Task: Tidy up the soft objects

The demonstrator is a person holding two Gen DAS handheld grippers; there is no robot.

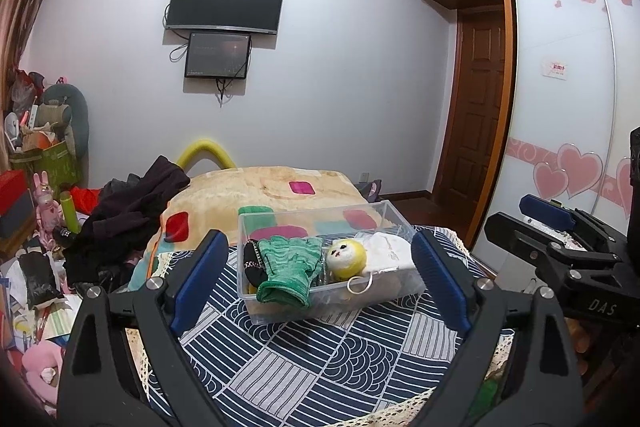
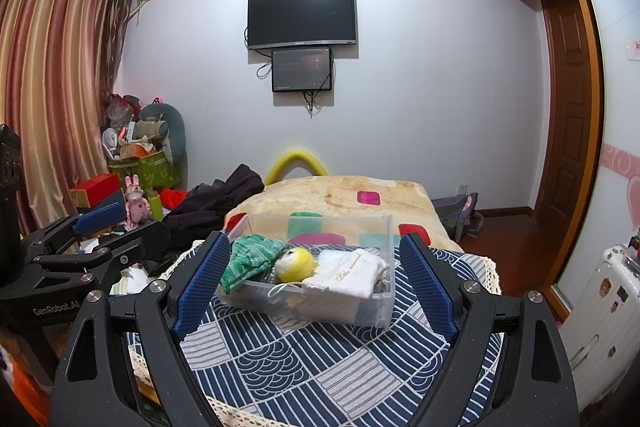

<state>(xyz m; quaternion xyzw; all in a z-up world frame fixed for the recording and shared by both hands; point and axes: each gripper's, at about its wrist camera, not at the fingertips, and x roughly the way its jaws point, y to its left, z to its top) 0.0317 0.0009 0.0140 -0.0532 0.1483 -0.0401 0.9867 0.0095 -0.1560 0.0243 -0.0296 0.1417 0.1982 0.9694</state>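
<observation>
A clear plastic box (image 1: 384,215) (image 2: 384,311) stands on a navy patterned cloth (image 1: 320,359) (image 2: 320,367) on the bed. It holds a green knit glove (image 1: 290,269) (image 2: 250,259), a yellow-haired doll head (image 1: 346,257) (image 2: 296,264), a white pouch (image 1: 390,253) (image 2: 352,273) and a black item (image 1: 251,261). My left gripper (image 1: 320,285) is open and empty, just short of the box. My right gripper (image 2: 316,287) is open and empty, with the box between its fingers' line of sight. Each gripper shows at the edge of the other's view.
A beige blanket with coloured patches (image 1: 256,195) (image 2: 332,195) lies behind the box. Dark clothes (image 1: 132,211) (image 2: 216,203) are heaped at the left. Clutter and toys (image 1: 36,227) fill the floor at left. A white suitcase (image 2: 600,307) stands at right by the wardrobe.
</observation>
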